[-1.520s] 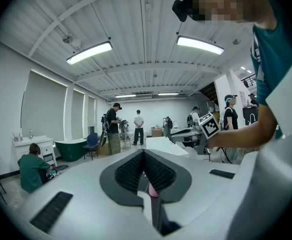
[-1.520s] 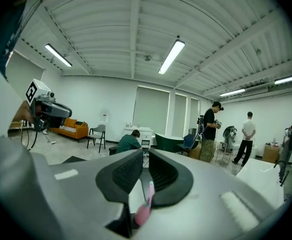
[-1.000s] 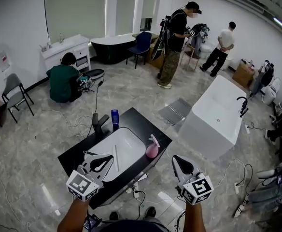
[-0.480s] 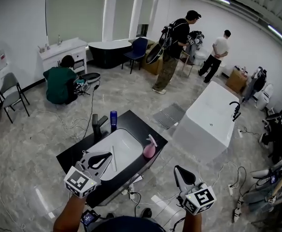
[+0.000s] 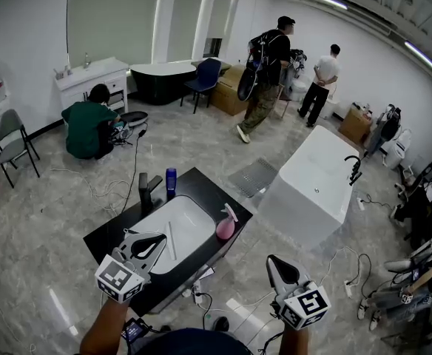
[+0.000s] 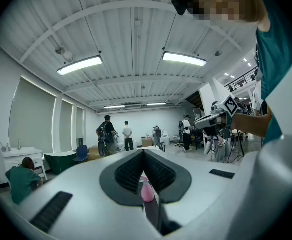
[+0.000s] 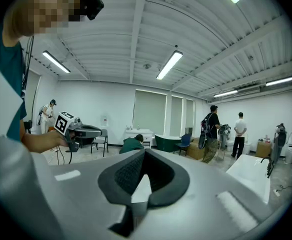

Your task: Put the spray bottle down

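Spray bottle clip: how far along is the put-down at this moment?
Done: the pink spray bottle stands upright on the black counter, beside the white basin, with neither gripper touching it.
In hand: nothing. The left gripper and right gripper are both shut and empty, held short of the counter.
Left: nothing apparent; the placing looks complete.

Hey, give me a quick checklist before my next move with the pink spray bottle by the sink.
1. Spray bottle standing upright on the black counter, right of the sink: ok.
2. Left gripper jaws together, nothing between them: ok.
3. Right gripper jaws together, nothing between them: ok.
4. Both grippers apart from the spray bottle: ok.
5. Spray bottle base well in from the counter edge: cannot tell.
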`<state>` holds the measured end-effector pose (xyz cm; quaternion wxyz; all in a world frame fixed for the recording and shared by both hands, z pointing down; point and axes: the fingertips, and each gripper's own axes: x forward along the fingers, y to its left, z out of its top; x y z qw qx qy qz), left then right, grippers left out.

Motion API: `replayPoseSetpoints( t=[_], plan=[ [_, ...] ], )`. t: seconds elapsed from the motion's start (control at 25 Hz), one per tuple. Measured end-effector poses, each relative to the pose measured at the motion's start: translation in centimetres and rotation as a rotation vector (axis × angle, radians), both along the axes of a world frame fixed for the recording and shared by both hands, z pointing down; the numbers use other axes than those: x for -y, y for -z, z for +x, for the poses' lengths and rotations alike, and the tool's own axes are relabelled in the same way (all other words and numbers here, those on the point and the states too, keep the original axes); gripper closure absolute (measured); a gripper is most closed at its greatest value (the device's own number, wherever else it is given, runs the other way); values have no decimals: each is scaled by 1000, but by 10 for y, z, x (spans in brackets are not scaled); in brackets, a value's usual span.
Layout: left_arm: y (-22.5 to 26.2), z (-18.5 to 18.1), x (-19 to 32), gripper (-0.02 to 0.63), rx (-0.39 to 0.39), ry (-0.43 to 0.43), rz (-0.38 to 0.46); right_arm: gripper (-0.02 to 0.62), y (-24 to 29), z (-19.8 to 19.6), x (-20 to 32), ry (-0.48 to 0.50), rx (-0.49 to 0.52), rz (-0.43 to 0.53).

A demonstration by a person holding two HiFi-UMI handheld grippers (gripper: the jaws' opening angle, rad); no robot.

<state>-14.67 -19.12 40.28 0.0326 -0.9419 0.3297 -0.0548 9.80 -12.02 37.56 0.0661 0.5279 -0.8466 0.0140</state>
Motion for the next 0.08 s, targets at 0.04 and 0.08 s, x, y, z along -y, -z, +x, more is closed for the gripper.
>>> replayPoseSetpoints(
  t=[0.04, 0.08],
  plan=[
    [-1, -3, 0, 601, -1, 4, -2, 588, 0, -1, -1, 0, -1, 1],
    [-1, -5, 0, 601, -2, 7, -4, 588, 0, -2, -1, 0, -3, 2]
  ],
)
